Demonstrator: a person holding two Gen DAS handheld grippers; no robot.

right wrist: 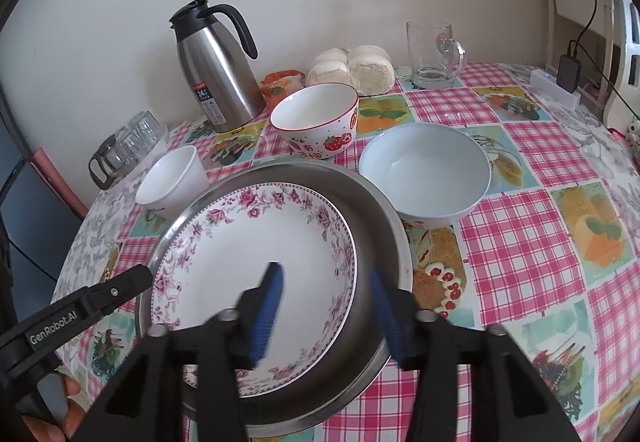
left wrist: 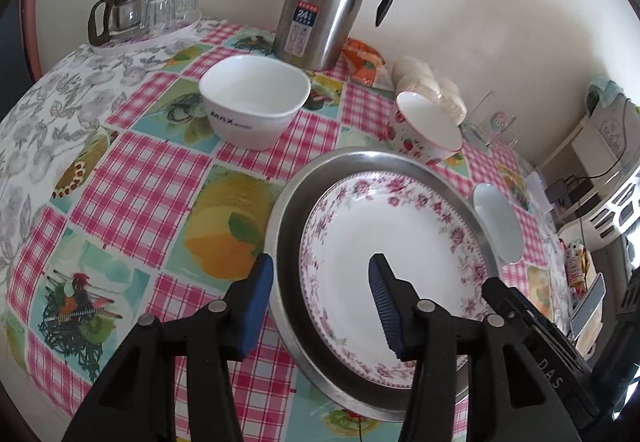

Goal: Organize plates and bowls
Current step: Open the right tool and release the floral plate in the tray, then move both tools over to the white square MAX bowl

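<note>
Floral plate inside a steel pan on the bench, both grippers parted over it.

From the left wrist view, going left to right: the left gripper (left wrist: 320, 282) has its jaws apart astride the steel pan's (left wrist: 288, 242) rim at nine o'clock, gripping nothing, one pad outside the pan and one over the floral plate (left wrist: 392, 242). A square white bowl (left wrist: 256, 101) stands at eleven o'clock from the pan, a strawberry bowl (left wrist: 424, 129) at one o'clock, a pale blue bowl (left wrist: 500, 226) just beside the rim at three o'clock. From the right wrist view, the right gripper (right wrist: 326, 296) is likewise open and empty, straddling the pan's rim at four o'clock. A steel thermos jug (left wrist: 328, 1) stands behind by the wall.
</note>
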